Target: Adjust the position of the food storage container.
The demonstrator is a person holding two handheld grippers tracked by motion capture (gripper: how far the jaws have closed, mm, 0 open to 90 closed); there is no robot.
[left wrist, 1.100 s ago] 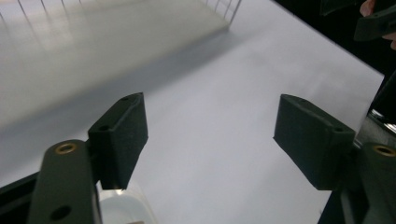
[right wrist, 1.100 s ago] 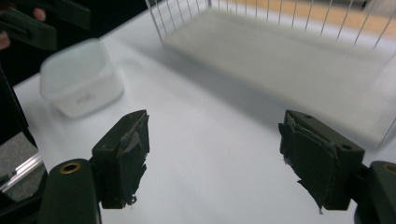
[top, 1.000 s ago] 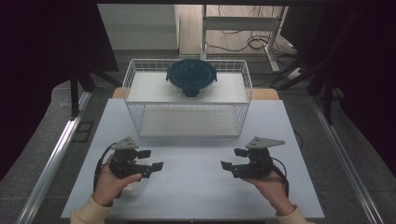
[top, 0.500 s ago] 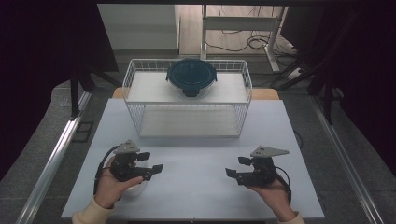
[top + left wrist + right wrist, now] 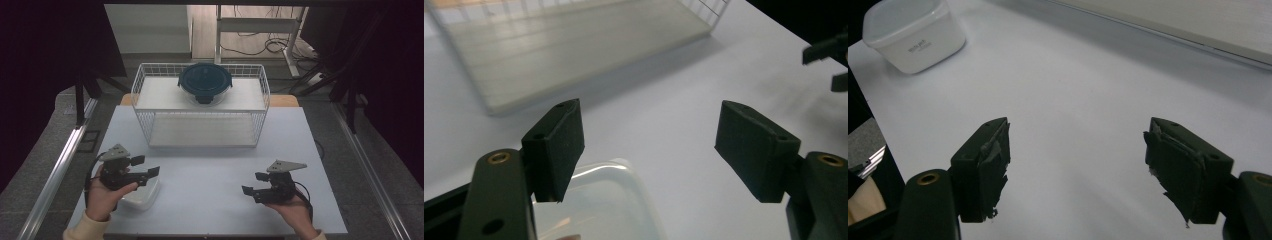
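Between the wide-open pads of the left gripper (image 5: 651, 152), nothing but bare white table (image 5: 210, 175). Just under that gripper, near the table's left front edge, a small clear plastic box (image 5: 141, 196), not touched. Wide open too, the right gripper (image 5: 254, 183), empty, well apart on the right. Farther back, a white wire basket (image 5: 200, 107) with a round dark blue lidded bowl (image 5: 205, 81) on top.
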